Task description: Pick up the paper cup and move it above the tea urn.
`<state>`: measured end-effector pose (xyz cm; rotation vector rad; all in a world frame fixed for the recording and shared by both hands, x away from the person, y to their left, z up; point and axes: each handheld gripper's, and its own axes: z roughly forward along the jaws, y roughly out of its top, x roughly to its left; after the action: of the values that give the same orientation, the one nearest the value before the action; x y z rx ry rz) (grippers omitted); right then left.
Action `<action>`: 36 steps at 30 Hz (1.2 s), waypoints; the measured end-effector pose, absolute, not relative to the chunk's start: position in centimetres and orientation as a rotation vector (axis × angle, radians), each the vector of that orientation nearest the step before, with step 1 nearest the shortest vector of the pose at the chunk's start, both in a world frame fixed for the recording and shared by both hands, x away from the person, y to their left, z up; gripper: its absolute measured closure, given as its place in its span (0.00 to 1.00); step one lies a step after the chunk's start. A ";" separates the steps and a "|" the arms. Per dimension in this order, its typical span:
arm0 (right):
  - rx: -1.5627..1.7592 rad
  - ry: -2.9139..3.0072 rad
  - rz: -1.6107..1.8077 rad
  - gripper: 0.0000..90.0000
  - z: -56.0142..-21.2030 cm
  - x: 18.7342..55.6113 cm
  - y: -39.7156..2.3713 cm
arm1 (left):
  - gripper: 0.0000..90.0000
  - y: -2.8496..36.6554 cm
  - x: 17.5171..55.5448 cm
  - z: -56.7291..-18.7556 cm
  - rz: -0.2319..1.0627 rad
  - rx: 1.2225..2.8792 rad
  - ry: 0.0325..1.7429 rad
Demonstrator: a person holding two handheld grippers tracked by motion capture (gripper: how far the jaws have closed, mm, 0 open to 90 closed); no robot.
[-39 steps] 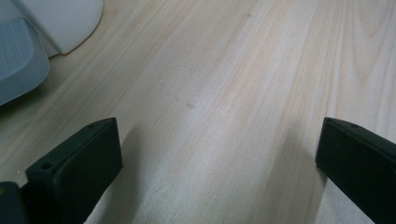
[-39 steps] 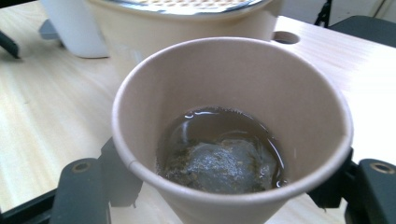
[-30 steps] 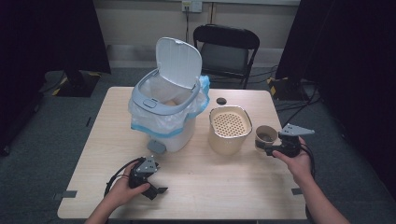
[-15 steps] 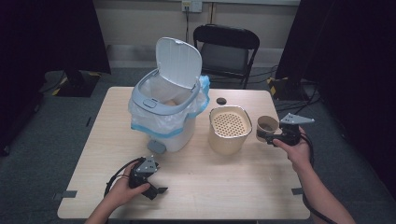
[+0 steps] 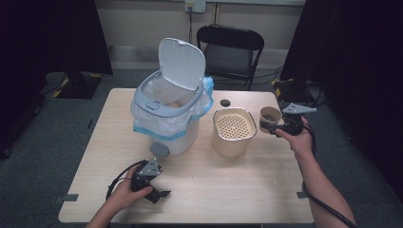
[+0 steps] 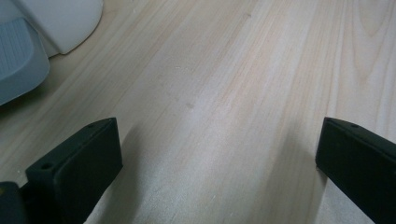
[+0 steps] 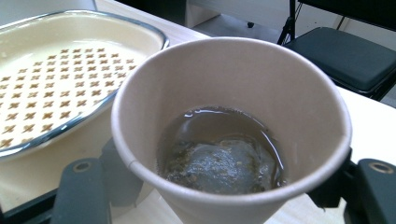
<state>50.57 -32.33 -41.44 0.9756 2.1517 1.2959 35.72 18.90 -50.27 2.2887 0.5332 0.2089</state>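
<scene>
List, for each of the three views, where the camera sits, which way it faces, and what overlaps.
High view: above the person's side, facing forward and down on the table; both forearms, left gripper, right gripper.
Left gripper view: rides that gripper, facing bare tabletop; two black fingers.
Right gripper view: rides that gripper, facing the held paper cup.
Shared: cup and strainer bin in high and right gripper views.
</scene>
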 end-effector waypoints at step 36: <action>0.805 2.177 1.286 0.31 -37.3 55.6 -30.9 | 0.00 18.9 35.7 -50.3 0.210 2.288 0.533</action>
<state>55.60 -30.94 -37.29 0.8050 2.1771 1.2859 35.72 18.90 -50.27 2.2881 0.5327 0.2096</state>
